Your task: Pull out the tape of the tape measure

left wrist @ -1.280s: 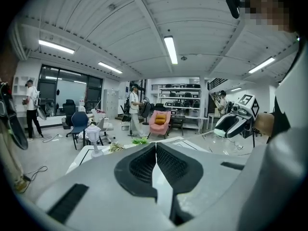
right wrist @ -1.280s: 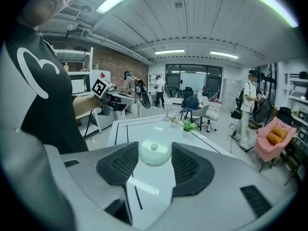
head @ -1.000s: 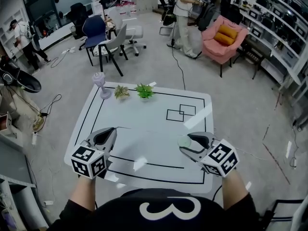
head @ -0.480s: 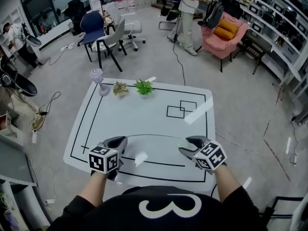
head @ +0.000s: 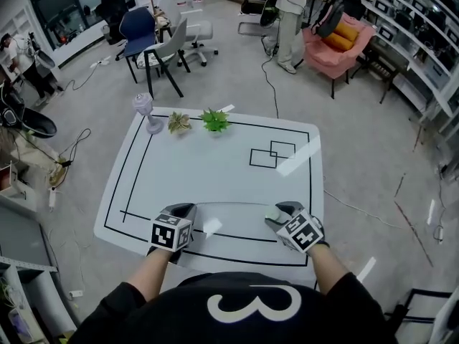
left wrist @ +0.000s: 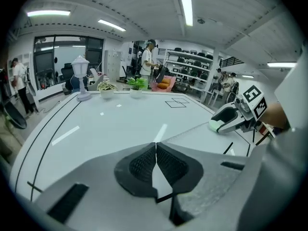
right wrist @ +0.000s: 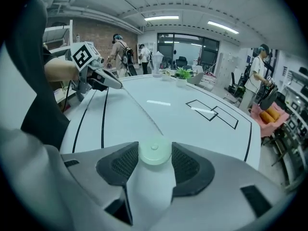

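The right gripper (head: 277,213) clamped the round tape measure (right wrist: 154,153) low over the table (head: 215,170). The left gripper (head: 181,211) pinched the drawn tape (head: 229,204). Two far pots (left wrist: 107,94) held plants (left wrist: 137,83).

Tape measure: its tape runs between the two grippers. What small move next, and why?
Probably ease the left gripper a little farther from the right gripper. Left jaws are shut on the end of the tape, the right gripper clamps the round tape measure, and the tape runs straight between them, so widening the gap should draw more out.
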